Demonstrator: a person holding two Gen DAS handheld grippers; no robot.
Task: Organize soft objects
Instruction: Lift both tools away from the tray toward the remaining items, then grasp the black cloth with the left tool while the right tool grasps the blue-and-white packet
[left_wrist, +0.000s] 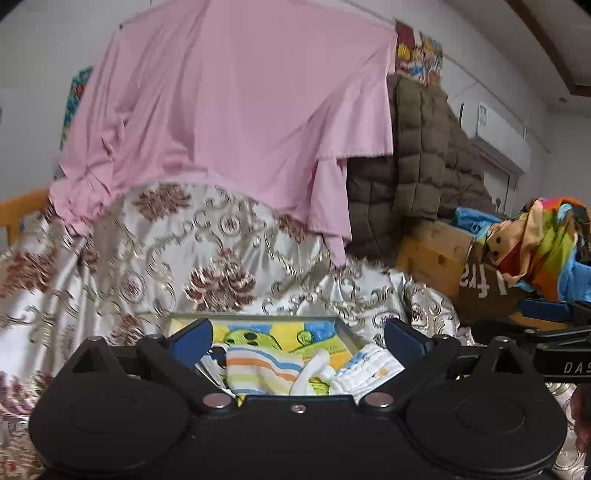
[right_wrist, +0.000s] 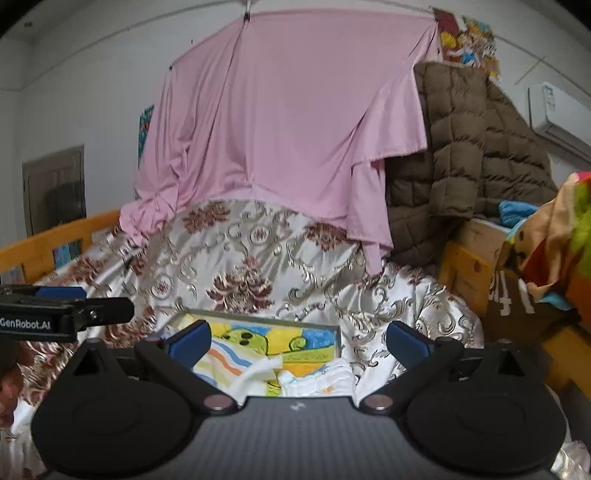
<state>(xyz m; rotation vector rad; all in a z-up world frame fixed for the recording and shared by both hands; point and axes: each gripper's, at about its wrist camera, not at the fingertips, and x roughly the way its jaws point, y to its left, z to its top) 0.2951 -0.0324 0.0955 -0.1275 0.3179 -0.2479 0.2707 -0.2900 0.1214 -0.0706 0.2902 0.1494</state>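
Observation:
A shallow tray (left_wrist: 258, 316) (right_wrist: 266, 319) with a cartoon-print bottom lies on the floral satin bedspread (left_wrist: 147, 258). In it are a striped cloth (left_wrist: 258, 369) (right_wrist: 221, 363) and a white folded cloth (left_wrist: 369, 369) (right_wrist: 317, 380). My left gripper (left_wrist: 299, 332) hangs open above the tray, its blue pads wide apart and touching nothing. My right gripper (right_wrist: 299, 332) is likewise open over the same tray, with nothing held. Each gripper shows at the edge of the other's view: the right one's fingers (left_wrist: 543, 308), the left one's fingers (right_wrist: 66, 306).
A pink sheet (right_wrist: 288, 122) hangs behind the bed, with a brown quilted coat (right_wrist: 461, 155) to its right. A wooden bed frame (right_wrist: 465, 266), a cardboard box (left_wrist: 487, 291) and a heap of colourful fabric (left_wrist: 535, 240) crowd the right side. A wooden rail (right_wrist: 55, 240) runs along the left.

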